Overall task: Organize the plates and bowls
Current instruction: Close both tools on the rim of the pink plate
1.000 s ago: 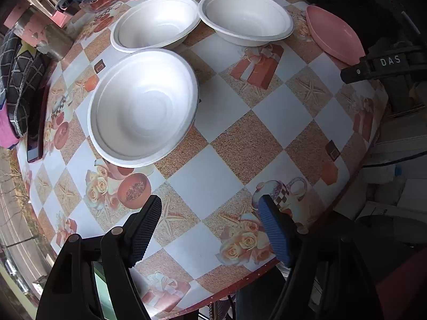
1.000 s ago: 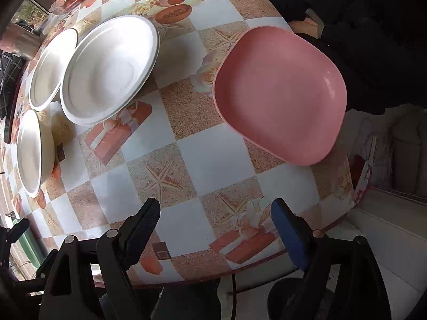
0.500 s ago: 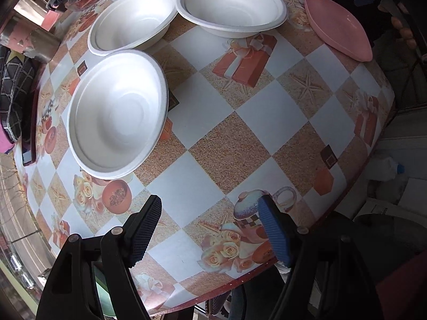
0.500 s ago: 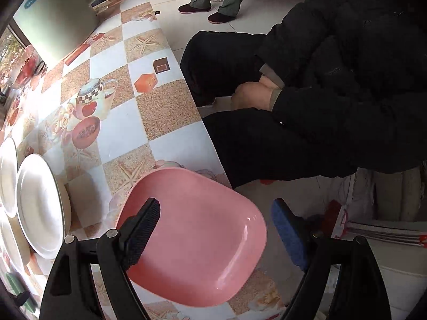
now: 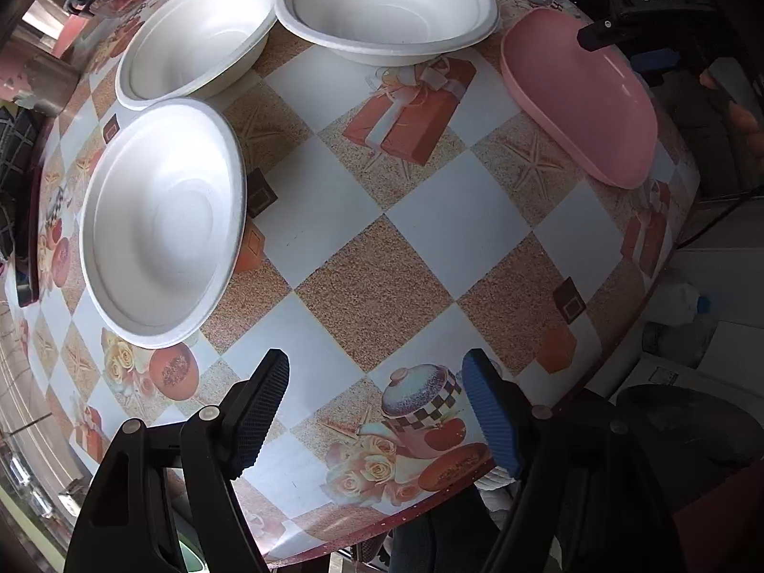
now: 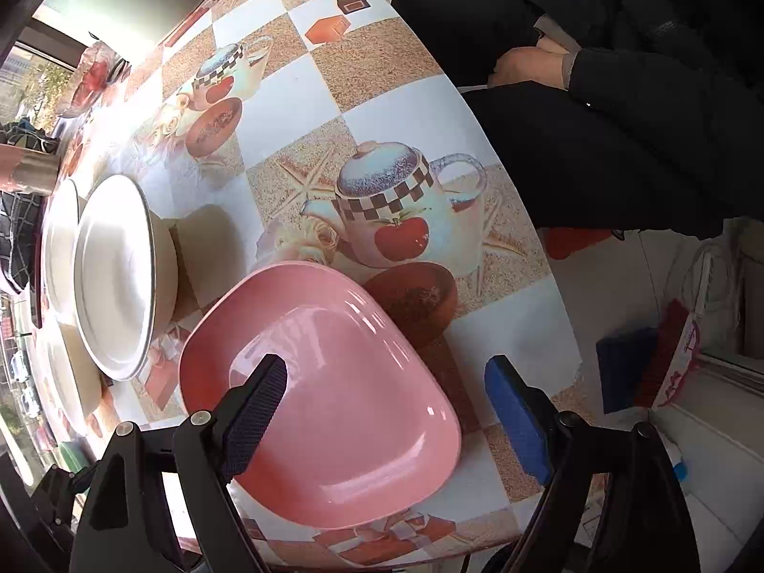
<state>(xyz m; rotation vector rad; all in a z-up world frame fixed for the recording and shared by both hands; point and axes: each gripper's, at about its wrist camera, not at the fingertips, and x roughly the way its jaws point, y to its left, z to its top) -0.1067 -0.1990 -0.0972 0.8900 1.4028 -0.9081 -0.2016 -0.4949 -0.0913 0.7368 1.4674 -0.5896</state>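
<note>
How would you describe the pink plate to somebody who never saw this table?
Look at the table with the checked cloth. Beside three white bowls, near the edge, lies the pink plate. It alone is coloured, with rounded corners instead of a round rim.

We saw a round table [image 5: 363, 296] under a checked oilcloth printed with teapots, roses and starfish. Daylight came through a window [image 6: 28, 71] at its far side, glaring on the cloth. Pale floor tiles [image 6: 616, 286] lay beyond the edge.

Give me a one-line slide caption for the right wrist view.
Open right gripper poised over the pink plate near the table edge, white bowls alongside.
</note>
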